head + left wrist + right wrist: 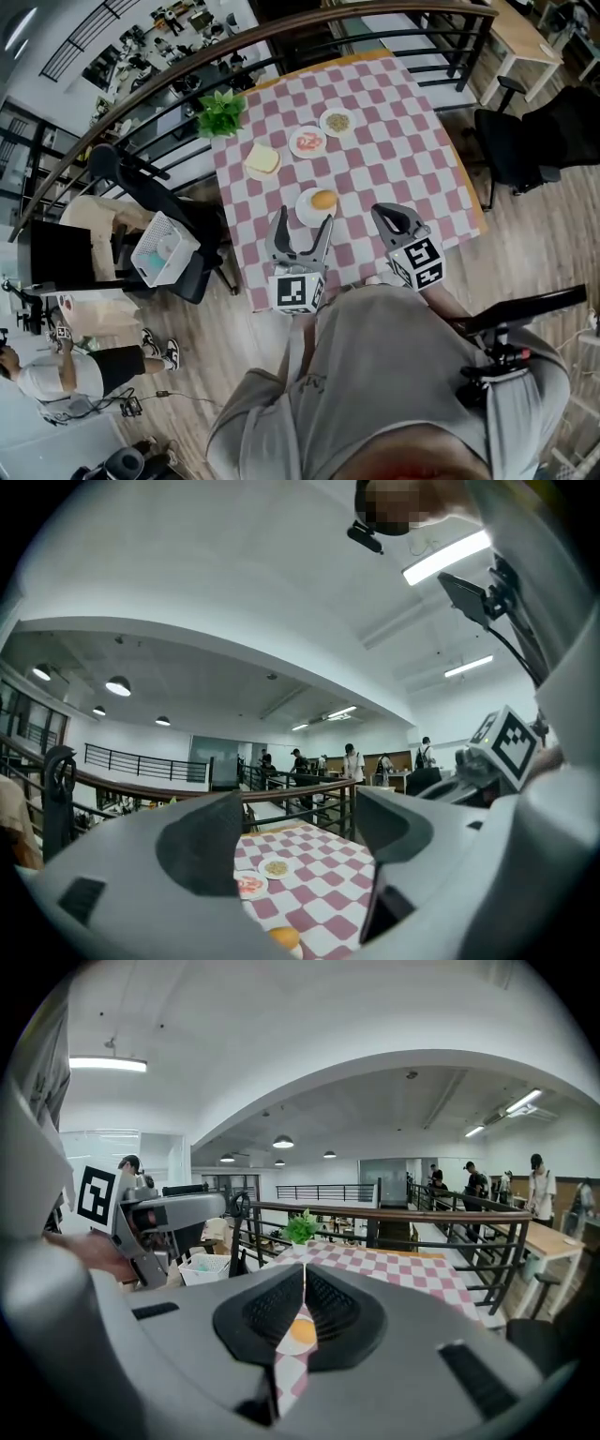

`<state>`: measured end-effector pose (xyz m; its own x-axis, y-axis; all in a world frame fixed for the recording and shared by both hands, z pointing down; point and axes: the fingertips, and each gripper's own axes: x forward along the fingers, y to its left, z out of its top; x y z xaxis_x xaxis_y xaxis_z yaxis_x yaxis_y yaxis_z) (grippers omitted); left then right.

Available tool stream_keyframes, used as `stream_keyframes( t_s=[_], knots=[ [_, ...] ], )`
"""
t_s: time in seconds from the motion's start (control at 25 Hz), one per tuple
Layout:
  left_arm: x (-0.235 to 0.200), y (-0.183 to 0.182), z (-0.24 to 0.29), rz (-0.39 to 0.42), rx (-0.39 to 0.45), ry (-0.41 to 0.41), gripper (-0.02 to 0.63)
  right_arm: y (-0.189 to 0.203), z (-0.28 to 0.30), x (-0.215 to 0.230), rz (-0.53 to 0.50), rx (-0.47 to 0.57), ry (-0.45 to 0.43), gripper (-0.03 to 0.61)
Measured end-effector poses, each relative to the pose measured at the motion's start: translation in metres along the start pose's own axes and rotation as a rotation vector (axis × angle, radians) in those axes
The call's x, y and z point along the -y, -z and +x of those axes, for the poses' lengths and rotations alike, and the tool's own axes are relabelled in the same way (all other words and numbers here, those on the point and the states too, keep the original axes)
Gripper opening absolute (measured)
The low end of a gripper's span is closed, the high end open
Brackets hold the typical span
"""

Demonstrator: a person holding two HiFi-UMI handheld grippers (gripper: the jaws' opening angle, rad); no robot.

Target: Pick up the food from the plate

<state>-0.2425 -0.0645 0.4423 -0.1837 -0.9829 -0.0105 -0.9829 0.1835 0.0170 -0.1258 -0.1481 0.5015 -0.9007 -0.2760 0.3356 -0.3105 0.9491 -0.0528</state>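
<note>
Food (323, 199) on plate (307, 214), toast (262, 159) in head view only

1. the table (403, 150) stands in front of you, and a railing (375, 21) runs behind its far edge.
2. a plant (222, 112) sits on its far left corner.
3. nearest you, a plate (302, 210) holds a bun (323, 199).
4. beyond it, three plates run left to right: the bread plate (249, 170), the middle plate (294, 148) and the far plate (324, 126).
5. your left gripper (303, 221) is just before the bun, with your right gripper (380, 214) to its right.
6. left of the table, a basket (164, 248) rests on a chair (192, 272).
</note>
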Motion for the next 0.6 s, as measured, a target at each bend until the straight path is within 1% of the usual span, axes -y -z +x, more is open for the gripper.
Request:
stream_keyframes(
  t_s=[0.16, 0.32, 0.44, 0.6],
  knots=[
    [-0.006, 0.001, 0.001, 0.011, -0.009, 0.020, 0.370, -0.001, 0.004, -0.003, -0.010, 0.000, 0.000, 0.017],
    [-0.014, 0.016, 0.011, 0.036, -0.066, 0.030, 0.370, -0.003, 0.003, 0.000, -0.011, 0.006, 0.012, 0.017],
    [-0.018, 0.039, 0.022, 0.111, -0.162, 0.080, 0.370, 0.001, -0.002, 0.007, 0.005, -0.001, 0.038, 0.017],
    [-0.015, 0.076, 0.042, 0.240, -0.323, 0.198, 0.370, 0.013, -0.013, 0.021, 0.024, -0.023, 0.088, 0.017]
  ],
)
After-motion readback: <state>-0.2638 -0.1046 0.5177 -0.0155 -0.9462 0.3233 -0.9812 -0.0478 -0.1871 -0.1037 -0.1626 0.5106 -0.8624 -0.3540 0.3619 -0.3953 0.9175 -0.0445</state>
